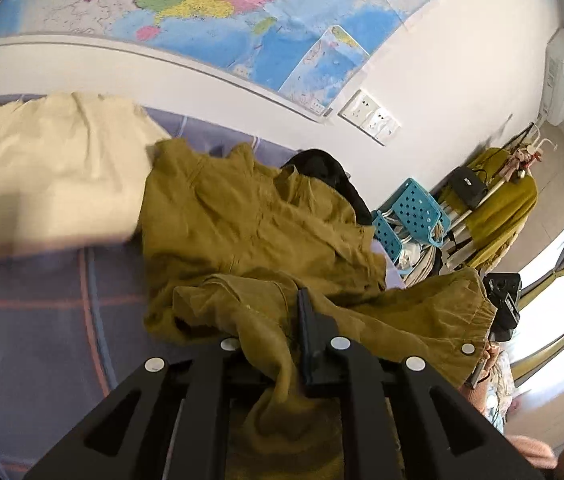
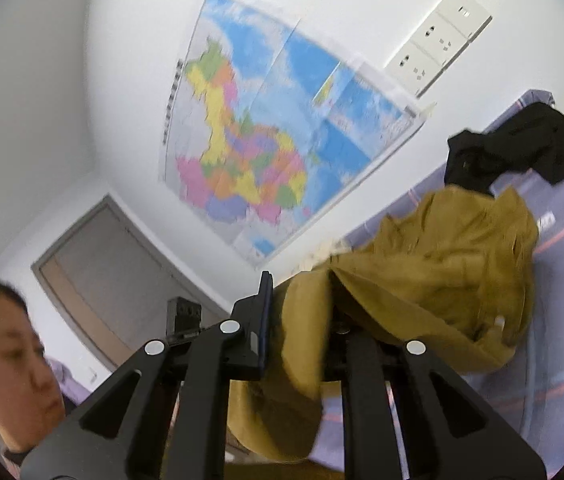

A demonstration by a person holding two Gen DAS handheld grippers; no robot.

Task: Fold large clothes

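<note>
Your left gripper [image 1: 282, 320] is pinched on the mustard-yellow garment [image 1: 250, 224]: cloth bunches up between its black fingers [image 1: 313, 336] and hangs down over the gripper body toward the camera. Your right gripper [image 2: 297, 312] is likewise clamped on the same garment, with a thick fold wedged between its two fingers and a tail of fabric drooping below them. In the left wrist view, the right gripper shows at the far right edge, gripping the hem where a silver snap [image 1: 468, 348] sits.

From those two holds the garment stretches away onto the bed [image 1: 42, 320], whose cover is purple-grey with thin red and blue lines. Most of the yellow cloth lies crumpled there, part of it raised off the surface by your grips. Just beside it on the left lies a cream-coloured cloth [image 1: 50, 168], touching or slightly overlapping the yellow one. Beyond it, a black garment [image 1: 321, 168] sits bunched near the wall.

On the wall hangs a large coloured map [image 1: 242, 12], with a row of white sockets [image 1: 369, 118] beside it. Past the bed's end stand a blue perforated basket [image 1: 413, 208] and a rack draped with a yellow-green garment [image 1: 501, 208].
</note>
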